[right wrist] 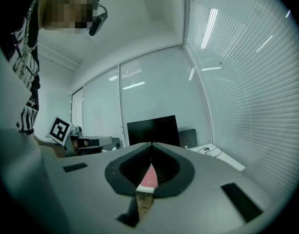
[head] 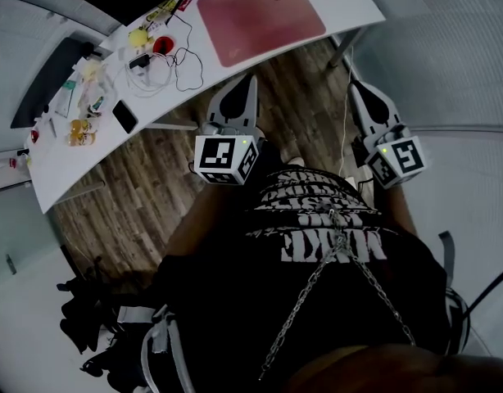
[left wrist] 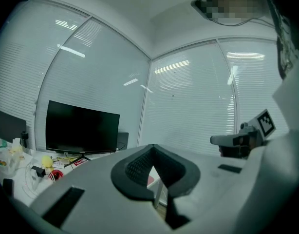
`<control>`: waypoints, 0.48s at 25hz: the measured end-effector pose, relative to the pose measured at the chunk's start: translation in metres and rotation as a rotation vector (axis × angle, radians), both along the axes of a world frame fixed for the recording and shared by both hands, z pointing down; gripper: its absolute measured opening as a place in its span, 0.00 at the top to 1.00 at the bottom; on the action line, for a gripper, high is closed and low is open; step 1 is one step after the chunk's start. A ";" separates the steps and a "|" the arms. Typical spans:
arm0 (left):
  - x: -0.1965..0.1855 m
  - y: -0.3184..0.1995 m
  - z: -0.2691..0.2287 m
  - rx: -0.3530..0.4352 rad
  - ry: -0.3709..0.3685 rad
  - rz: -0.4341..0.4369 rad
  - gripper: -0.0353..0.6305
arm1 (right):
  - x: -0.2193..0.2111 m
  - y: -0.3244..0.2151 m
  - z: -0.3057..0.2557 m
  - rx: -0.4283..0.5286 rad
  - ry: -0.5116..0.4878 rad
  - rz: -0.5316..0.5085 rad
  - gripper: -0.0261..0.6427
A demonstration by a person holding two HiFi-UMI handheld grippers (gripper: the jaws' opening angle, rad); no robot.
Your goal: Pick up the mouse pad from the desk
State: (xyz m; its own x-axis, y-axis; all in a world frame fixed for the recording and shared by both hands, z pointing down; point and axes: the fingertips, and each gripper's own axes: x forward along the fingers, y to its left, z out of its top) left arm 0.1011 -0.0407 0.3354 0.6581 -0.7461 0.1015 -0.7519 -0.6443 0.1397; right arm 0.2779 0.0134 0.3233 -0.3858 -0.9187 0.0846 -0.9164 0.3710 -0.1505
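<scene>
Since I stand back from the desk (head: 63, 166), nothing is in my fingers yet. On the left of its white top lie a dark phone (head: 124, 115), some yellow things (head: 138, 37) and a loopy black cable (head: 184, 64), so that side is crowded. Next comes my left gripper (head: 250, 82). Its two fingers are pressed tight together with nothing between them, and it points at the desk over the wood floor (head: 129, 203). Past it, on the right end of the desk, the red mouse pad (head: 260, 15) lies flat with room around it. My right gripper (head: 357, 87) is pressed together and empty too, pointing the same way. I think I must step closer and spread my fingers first.
</scene>
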 end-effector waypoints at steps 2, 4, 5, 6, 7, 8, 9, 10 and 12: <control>0.000 -0.008 0.004 -0.009 0.003 -0.001 0.94 | 0.000 -0.007 0.002 -0.007 0.003 -0.001 0.96; -0.001 -0.017 0.007 -0.017 0.008 -0.002 0.94 | 0.000 -0.016 0.002 -0.012 0.004 0.000 0.96; -0.001 -0.021 0.007 -0.021 0.011 -0.002 0.94 | 0.000 -0.020 0.002 -0.014 0.005 0.001 0.96; -0.001 -0.026 0.008 -0.025 0.013 0.000 0.94 | 0.000 -0.025 0.002 -0.016 0.006 0.003 0.96; -0.002 -0.030 0.009 -0.028 0.015 0.002 0.94 | -0.001 -0.029 0.002 -0.018 0.008 0.005 0.96; -0.003 -0.035 0.010 -0.031 0.016 0.003 0.94 | -0.002 -0.034 0.001 -0.019 0.011 0.006 0.96; -0.005 -0.040 0.011 -0.033 0.017 0.004 0.94 | -0.005 -0.039 0.001 -0.019 0.013 0.005 0.96; -0.008 -0.045 0.011 -0.035 0.018 0.002 0.94 | -0.008 -0.044 0.000 -0.020 0.015 0.002 0.96; -0.013 -0.056 0.011 -0.036 0.021 -0.001 0.94 | -0.013 -0.055 -0.001 -0.024 0.015 -0.004 0.96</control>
